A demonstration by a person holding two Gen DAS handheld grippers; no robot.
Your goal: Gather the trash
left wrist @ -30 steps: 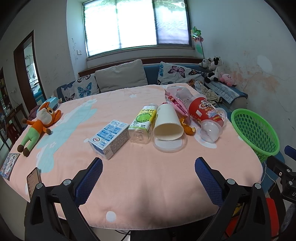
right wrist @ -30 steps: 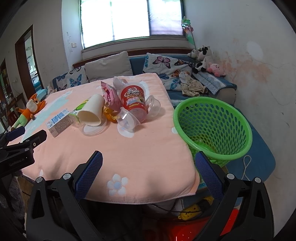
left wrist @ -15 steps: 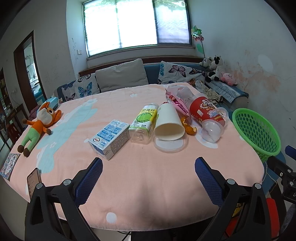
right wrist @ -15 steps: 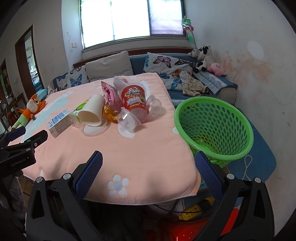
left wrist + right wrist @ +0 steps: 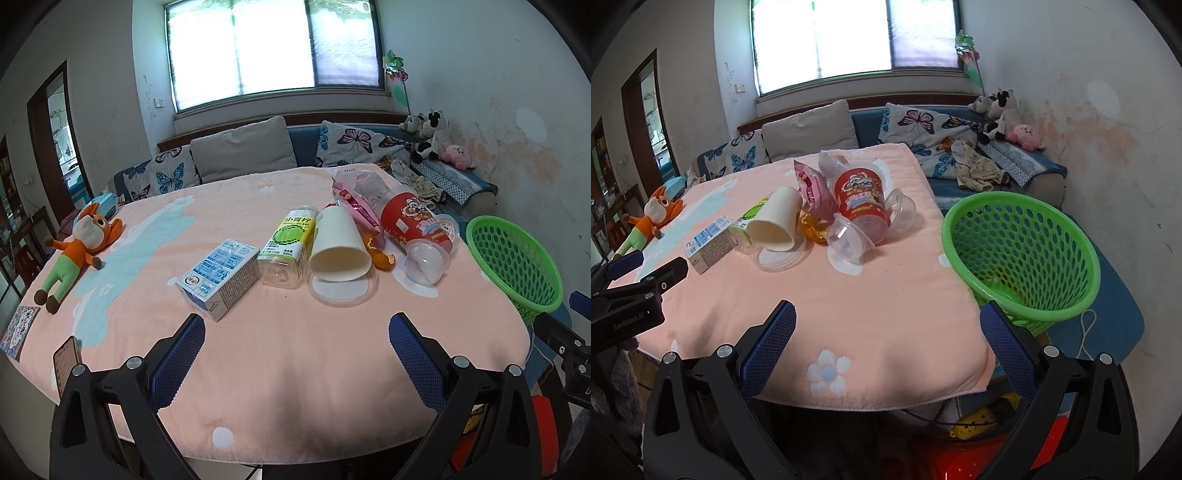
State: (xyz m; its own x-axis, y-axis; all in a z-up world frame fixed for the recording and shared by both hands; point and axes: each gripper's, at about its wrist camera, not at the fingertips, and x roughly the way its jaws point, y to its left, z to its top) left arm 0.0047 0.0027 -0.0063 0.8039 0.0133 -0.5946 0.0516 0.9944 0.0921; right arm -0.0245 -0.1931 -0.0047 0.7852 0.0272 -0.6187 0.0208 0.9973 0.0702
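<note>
Blue ribbed pads line the fingers of the left gripper (image 5: 296, 356), which are spread wide and hold nothing, low over the near edge of the desk (image 5: 295, 387); the right gripper (image 5: 887, 354) is likewise wide apart and bare, nearer the green basket (image 5: 1021, 254). Taking that basket as the landmark, it stands off the desk's right edge, apparently with nothing in it yet, so no trash looks collected. Closest to the basket lie 2 clear plastic cups (image 5: 849, 240) and a red snack tub (image 5: 860, 201) on its side, touching each other. Further from it come a pink wrapper (image 5: 810, 186), orange scraps (image 5: 810, 225), and a white paper cup (image 5: 338, 245) tipped over with its mouth on a clear lid (image 5: 341, 291). Beyond those, a green-labelled bottle (image 5: 290, 245) rests against the cup, and a blue-and-white milk carton (image 5: 218, 277) sits farthest from the basket. A plush fox (image 5: 79, 247) and a phone (image 5: 66, 360) lie well away on the opposite side and are likely not trash. The risks, as I judge them: the heap is tight, so closing on 1 piece could drag or roll its neighbours, the tub and bottle especially; thin cups may crush or slip from the pads; and the soft cloth could bunch under a low approach, or a careless release near the rim could drop trash beside the basket.
</note>
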